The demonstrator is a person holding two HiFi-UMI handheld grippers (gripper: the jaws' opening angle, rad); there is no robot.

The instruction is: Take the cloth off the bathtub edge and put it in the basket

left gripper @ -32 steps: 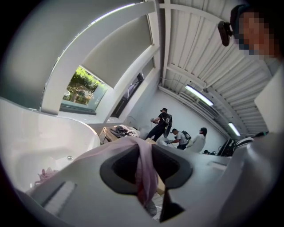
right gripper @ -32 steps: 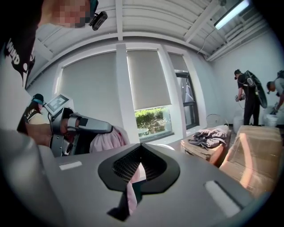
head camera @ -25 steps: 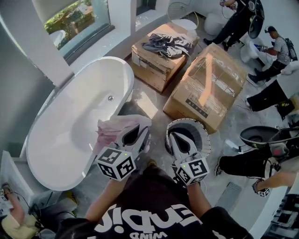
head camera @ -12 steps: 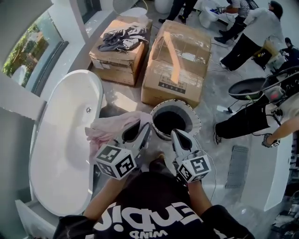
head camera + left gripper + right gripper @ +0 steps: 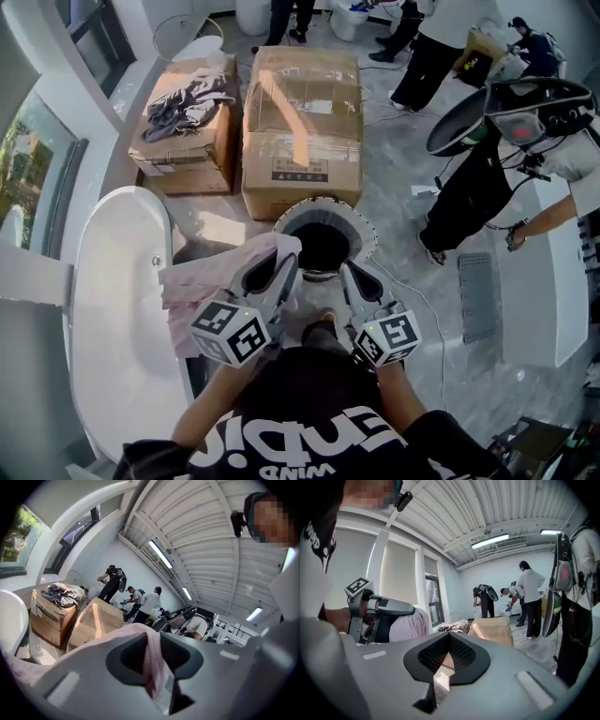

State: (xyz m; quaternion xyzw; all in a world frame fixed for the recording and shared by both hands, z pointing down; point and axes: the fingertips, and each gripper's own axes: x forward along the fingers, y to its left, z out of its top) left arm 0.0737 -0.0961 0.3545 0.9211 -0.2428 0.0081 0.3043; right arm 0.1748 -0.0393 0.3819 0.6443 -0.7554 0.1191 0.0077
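Pink fabric in the left grip: holds the cloth (image 5: pixel 217 274) in the left gripper (image 5: pixel 279 272), jaws narrowly apart and pinched on a fold that runs down between them. Holds it clear of the bathtub (image 5: pixel 112 337), off the edge and in the air, between the tub and the basket (image 5: pixel 364 232). Lets most of it drape over that gripper's left side, toward the tub. Reaches with one corner as far as the basket's near rim in the head view; cannot tell whether touching there.

Holds the right gripper (image 5: pixel 354 281) just beside the left, jaws together at the tips, with nothing between them. Points both grippers toward the basket, the right one's tip overlapping the near rim from above.

Stands on a grey marbled floor (image 5: pixel 394 216) with the basket straight ahead: round, white-rimmed, dark inside, upright. Faces the larger box (image 5: pixel 302 131) just behind the basket, cardboard, taped along the top. Has the smaller box (image 5: pixel 187 150) to the left of that one, with grey clothing (image 5: pixel 183 98) heaped on it. Shares the room with several people (image 5: pixel 433 47) at the far end and on the right.
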